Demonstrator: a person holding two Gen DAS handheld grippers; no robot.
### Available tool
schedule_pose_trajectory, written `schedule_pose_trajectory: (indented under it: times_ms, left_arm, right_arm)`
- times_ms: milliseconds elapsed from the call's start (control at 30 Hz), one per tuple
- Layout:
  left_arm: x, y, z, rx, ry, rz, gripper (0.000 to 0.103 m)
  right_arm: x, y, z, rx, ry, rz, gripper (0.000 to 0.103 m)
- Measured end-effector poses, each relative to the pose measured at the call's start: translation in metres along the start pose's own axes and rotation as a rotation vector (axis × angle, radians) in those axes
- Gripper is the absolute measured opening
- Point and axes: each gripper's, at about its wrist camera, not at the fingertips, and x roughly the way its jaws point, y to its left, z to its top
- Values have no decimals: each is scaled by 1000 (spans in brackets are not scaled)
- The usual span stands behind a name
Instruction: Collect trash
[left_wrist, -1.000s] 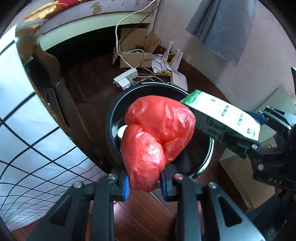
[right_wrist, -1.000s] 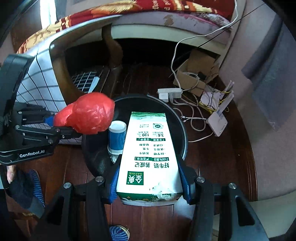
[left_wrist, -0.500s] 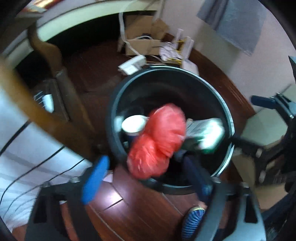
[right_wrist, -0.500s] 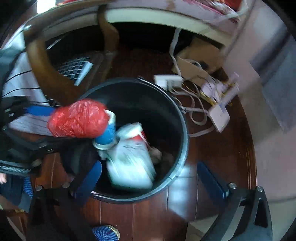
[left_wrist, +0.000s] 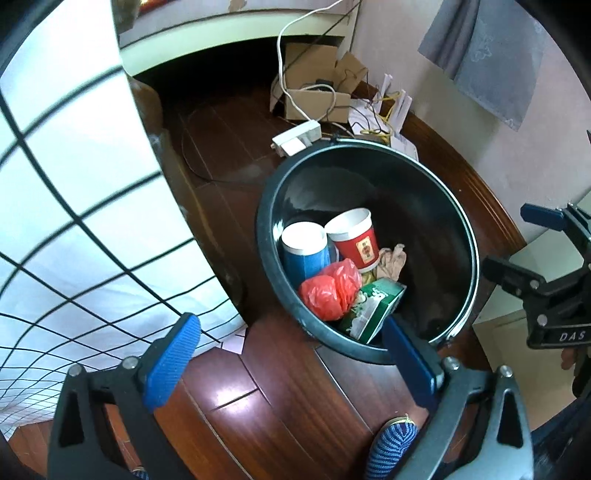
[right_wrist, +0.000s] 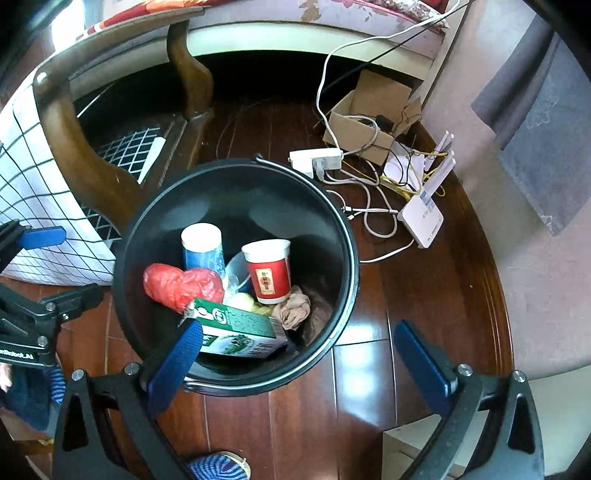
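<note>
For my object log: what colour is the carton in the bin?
Green and white carton, clearest in the right wrist view.

Left gripper: black frame, silver screws, ribbed blue finger pads. Right gripper: identical build, blue pads. White lettering "DAS" and "Robot.AI" on the housings.

From my remote feed: daylight glares off the wooden floor just in front of the black bin, whose interior stays shadowed; both frames are sharp, fisheye-curved, with black vignetted corners.
</note>
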Motion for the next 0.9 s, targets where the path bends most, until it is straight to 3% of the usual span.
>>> schedule_pose_trajectory:
  times_ms: [500, 900]
  left_arm:
    - [-64, 16, -8, -30, -93, 38, 100]
    - [-141, 28, -31, -3, -222, 79, 100]
  right_arm:
    - [-64, 32, 9, -9, -114, 38, 103]
    - [-153, 61, 8, 62, -272, 18, 103]
